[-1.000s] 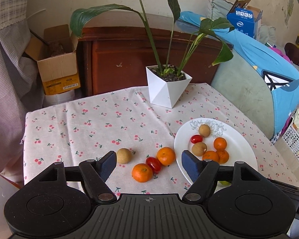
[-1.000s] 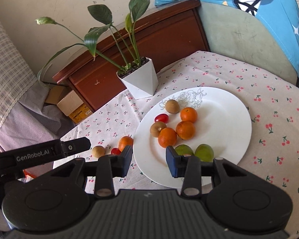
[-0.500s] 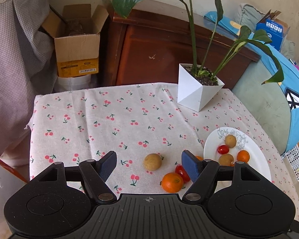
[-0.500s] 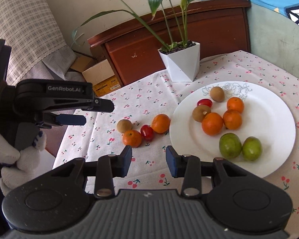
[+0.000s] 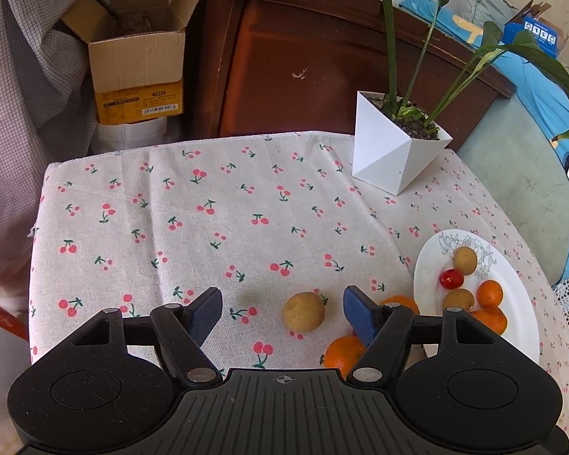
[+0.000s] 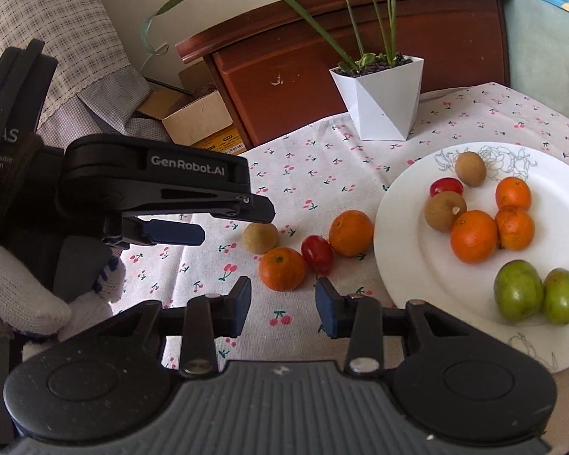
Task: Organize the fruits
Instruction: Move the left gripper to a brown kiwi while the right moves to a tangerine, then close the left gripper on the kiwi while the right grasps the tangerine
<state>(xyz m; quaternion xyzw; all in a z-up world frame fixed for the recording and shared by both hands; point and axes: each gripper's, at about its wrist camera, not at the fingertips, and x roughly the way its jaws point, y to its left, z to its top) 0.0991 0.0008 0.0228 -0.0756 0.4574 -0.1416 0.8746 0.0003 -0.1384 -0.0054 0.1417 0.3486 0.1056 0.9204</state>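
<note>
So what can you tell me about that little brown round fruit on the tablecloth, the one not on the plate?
The brown fruit is small and roundish, with dull, tan, slightly speckled skin, like a longan or small kiwi. It lies whole on the cherry-print tablecloth, left of the white plate. In the right wrist view it sits right beside an orange, maybe touching. The left gripper hangs open around it, fingers apart and not touching it.

Four fruits (image 6: 282, 268) lie left of the plate (image 6: 402, 265), apparently apart.
</note>
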